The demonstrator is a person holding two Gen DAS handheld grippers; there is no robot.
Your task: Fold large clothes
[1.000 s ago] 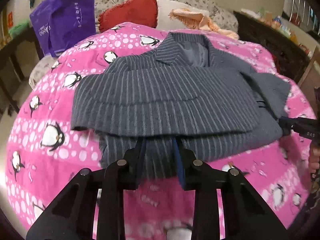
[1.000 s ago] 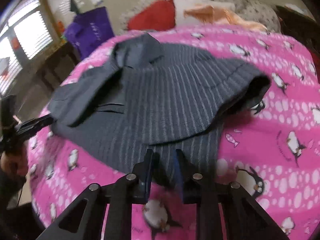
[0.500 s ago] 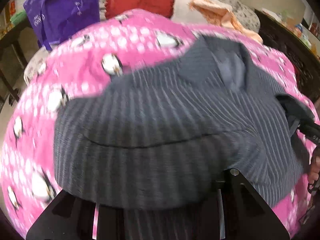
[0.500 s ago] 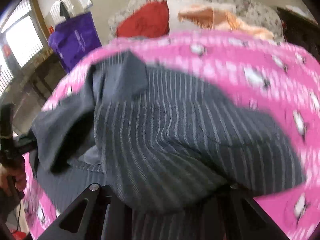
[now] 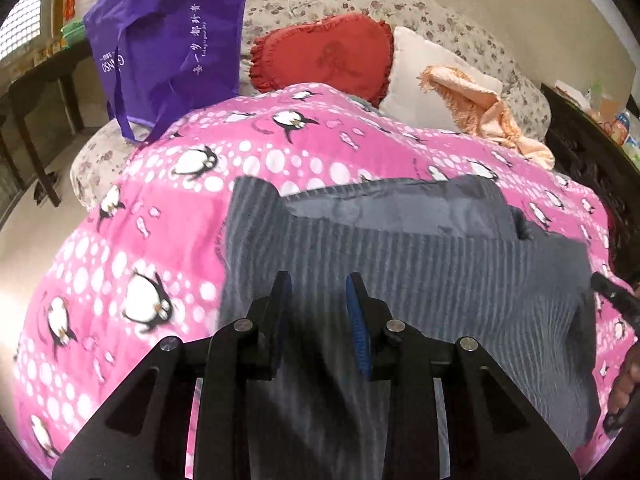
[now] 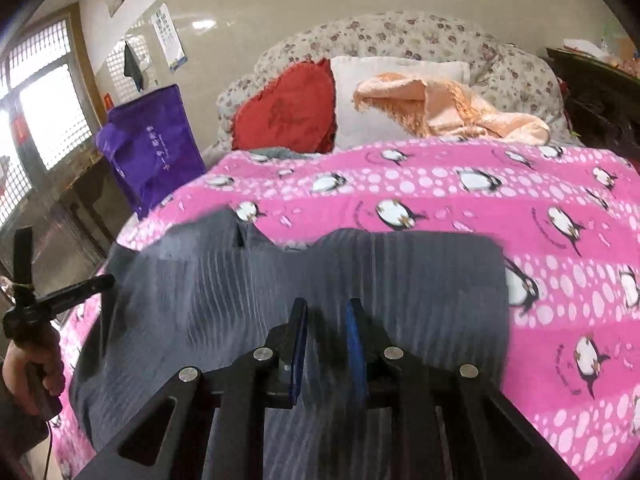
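Both hand-held grippers, left (image 5: 318,300) and right (image 6: 326,328), pinched the near hem of the grey pinstriped jacket (image 5: 420,272), which lay folded ahead of them on the pink penguin blanket (image 5: 160,240) covering the bed.

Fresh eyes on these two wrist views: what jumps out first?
The loud pink penguin blanket covering the bed grabs attention first. On it lies a grey pinstriped jacket, filling the lower middle of both views, with its near fabric running between the jaws of the left gripper and the right gripper. Behind, a purple tote bag stands at upper left beside a red frilled cushion at the head of the bed.
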